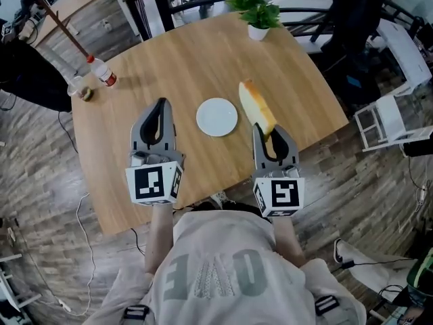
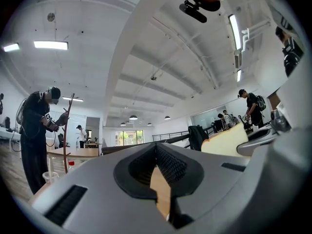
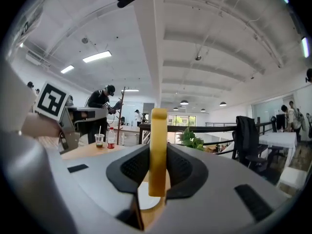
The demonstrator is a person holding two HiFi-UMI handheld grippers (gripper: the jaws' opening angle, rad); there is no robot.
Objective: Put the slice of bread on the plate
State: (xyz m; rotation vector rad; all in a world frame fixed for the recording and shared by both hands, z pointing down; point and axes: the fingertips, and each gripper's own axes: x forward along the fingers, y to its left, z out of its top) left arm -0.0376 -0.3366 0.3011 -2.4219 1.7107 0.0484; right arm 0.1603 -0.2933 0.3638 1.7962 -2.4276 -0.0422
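A yellow-crusted slice of bread (image 1: 258,107) stands on edge above the wooden table (image 1: 176,59), just right of the small white plate (image 1: 217,116). My right gripper (image 1: 265,130) is shut on the slice's near end. In the right gripper view the bread (image 3: 158,130) rises upright between the black pads, with the plate (image 3: 146,199) showing below it. My left gripper (image 1: 161,103) hovers left of the plate, jaws together and holding nothing. In the left gripper view its pads (image 2: 168,162) meet, and the bread (image 2: 229,140) shows at the right.
A potted green plant (image 1: 257,15) stands at the table's far edge. A red-capped bottle (image 1: 103,72) and a plastic cup (image 1: 81,88) sit at the far left corner. Black chairs (image 1: 352,19) and a white rack (image 1: 382,124) stand to the right of the table.
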